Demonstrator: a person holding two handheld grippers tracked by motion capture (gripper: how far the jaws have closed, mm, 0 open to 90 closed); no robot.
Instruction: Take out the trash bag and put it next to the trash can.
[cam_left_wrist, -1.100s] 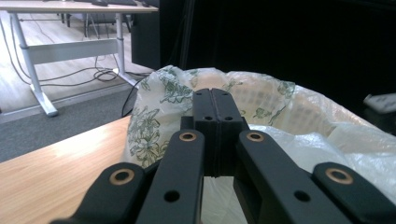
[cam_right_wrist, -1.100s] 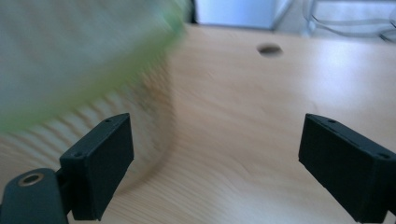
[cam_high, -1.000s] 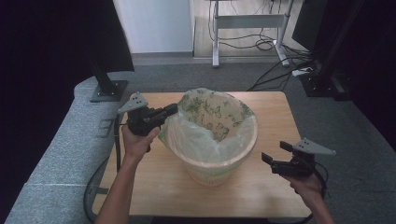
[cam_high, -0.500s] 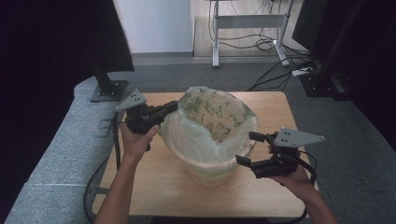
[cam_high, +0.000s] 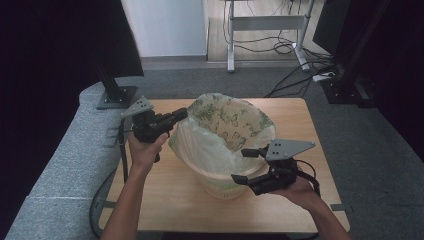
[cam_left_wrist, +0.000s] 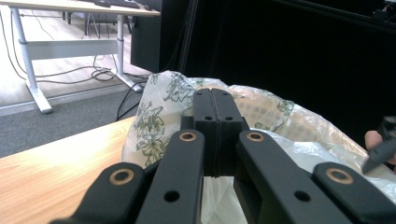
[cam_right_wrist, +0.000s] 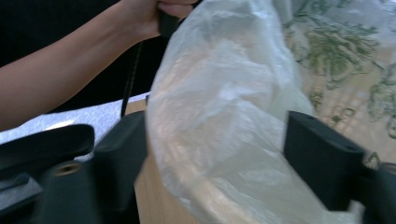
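A person fits a thin plastic liner bag (cam_high: 220, 135), printed with green leaves, over a pale bin (cam_high: 220, 182) that stands at the middle of the wooden bench (cam_high: 165, 200). The bag's mouth billows loosely above the bin's rim, its far side standing tall and its near side draped down the outside of the bin.

At the bin's left side, the left gripper (cam_high: 176, 116) has its fingers (cam_left_wrist: 215, 112) clenched flat together; seen from above they reach the bag's upper edge, and the left gripper view shows them pressed pad to pad with the printed film just behind, though whether any film is pinched between them cannot be told. At the bin's near right side, the right gripper (cam_high: 245, 165) straddles the draped film, its fingers (cam_right_wrist: 322, 158) standing apart on either side of the plastic; they have just been closing, with the bag between them, but the pads do not yet press on it.

The risks here look plain. If the right fingers close on too little film, it may slip free and the edge spring back off the rim. A hard pull against the left hold could tear the thin plastic or tip the light bin toward the bench's edge.
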